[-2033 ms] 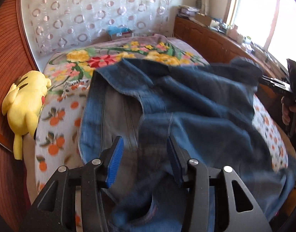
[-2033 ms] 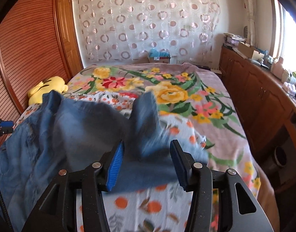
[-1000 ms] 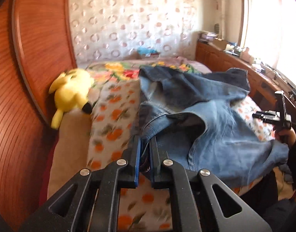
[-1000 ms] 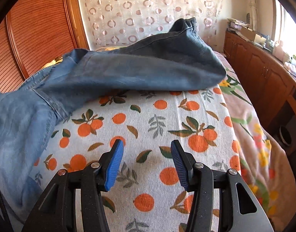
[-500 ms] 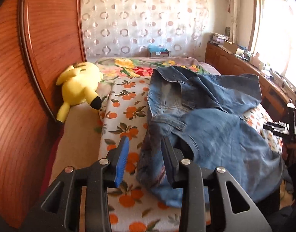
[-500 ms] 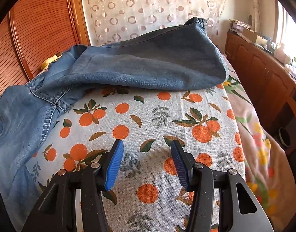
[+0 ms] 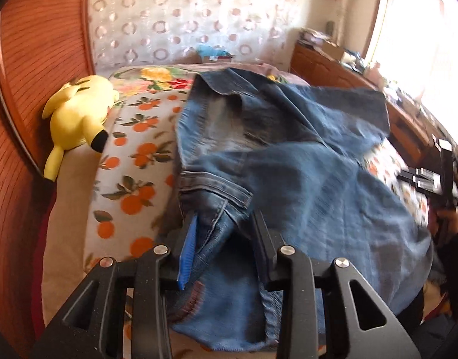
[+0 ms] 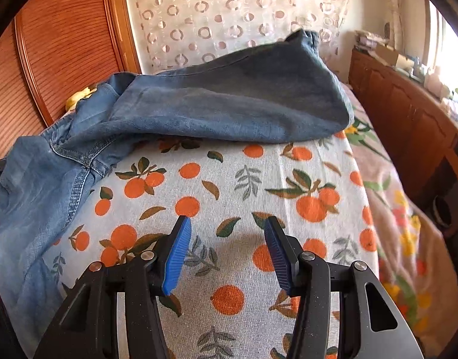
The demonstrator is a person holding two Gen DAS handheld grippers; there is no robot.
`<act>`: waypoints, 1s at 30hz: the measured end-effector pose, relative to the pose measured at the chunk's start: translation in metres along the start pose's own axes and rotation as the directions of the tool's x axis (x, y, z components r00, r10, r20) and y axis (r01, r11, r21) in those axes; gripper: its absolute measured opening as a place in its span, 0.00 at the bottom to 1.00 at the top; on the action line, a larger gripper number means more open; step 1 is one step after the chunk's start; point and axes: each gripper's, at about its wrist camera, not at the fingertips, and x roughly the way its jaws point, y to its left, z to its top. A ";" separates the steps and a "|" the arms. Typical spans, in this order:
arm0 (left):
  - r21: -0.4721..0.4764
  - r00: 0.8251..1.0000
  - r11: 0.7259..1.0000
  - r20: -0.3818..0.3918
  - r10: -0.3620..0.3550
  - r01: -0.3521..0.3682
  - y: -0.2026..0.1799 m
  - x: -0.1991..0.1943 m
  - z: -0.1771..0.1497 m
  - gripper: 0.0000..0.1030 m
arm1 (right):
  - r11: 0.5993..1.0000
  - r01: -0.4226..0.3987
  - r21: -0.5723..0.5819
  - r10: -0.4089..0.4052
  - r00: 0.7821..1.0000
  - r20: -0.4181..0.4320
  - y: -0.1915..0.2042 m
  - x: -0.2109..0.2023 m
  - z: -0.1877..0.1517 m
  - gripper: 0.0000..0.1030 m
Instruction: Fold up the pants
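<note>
**Heavy denim, half spread, waiting for a grip at the waistband**

The faded blue denim jeans point(image 7: 288, 164) lie loosely heaped across the bed with the orange-print cotton sheet point(image 8: 229, 197), not yet flat: in the right wrist view one leg point(image 8: 235, 101) arches up in a ridge toward the far side while the seat and seams point(image 8: 49, 179) sag down the left edge of the bed. In the left wrist view the waistband end point(image 7: 214, 185) is bunched nearest the camera.

The left tool point(image 7: 226, 239) has its jaws parted, and a crumpled fold of denim sits between them; the frame is blurred, but the jaws look too wide to be pinching it. The right tool point(image 8: 227, 251) is spread wide and holds nothing, hovering over bare sheet well apart from the jeans.

Denim of this kind should be fairly heavy, limp but with some body, so it will drape and drag rather than slip, and it is not fragile. The doubled, stitched parts are likely the best holds: the waistband for the left tool and a hem or outer seam for the right, since a single thin layer would probably let the rest sag and twist.

A yellow plush toy with black-tipped ears point(image 7: 79, 113) rests at the left edge of the bed, near the jeans but not touching. No open containers can be made out; what sits on the wooden cabinet point(image 8: 408, 113) by the window is too small to tell.
</note>
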 end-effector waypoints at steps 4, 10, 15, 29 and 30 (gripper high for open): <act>0.025 0.999 0.999 0.003 -0.034 0.034 -0.017 -0.007 -0.011 0.34 | 0.998 -0.051 -0.029 0.052 0.998 0.032 0.018 -0.009 0.019 0.51; 0.074 0.996 0.994 0.036 -0.086 0.083 -0.045 -0.024 -0.023 0.34 | 0.977 -0.180 -0.116 0.189 0.980 0.070 0.077 -0.017 0.061 0.51; 0.092 0.987 0.984 0.035 -0.155 0.151 -0.061 -0.031 -0.029 0.34 | 0.930 -0.297 -0.214 0.314 0.948 0.048 0.147 -0.010 0.087 0.51; 0.038 0.978 0.977 -0.003 -0.208 0.208 -0.061 -0.018 -0.056 0.34 | 0.828 -0.494 -0.266 0.485 0.868 -0.105 0.245 0.042 0.101 0.51; 0.034 0.978 0.977 -0.001 -0.210 0.210 -0.060 -0.019 -0.056 0.34 | 0.823 -0.502 -0.265 0.489 0.864 -0.119 0.245 0.050 0.102 0.51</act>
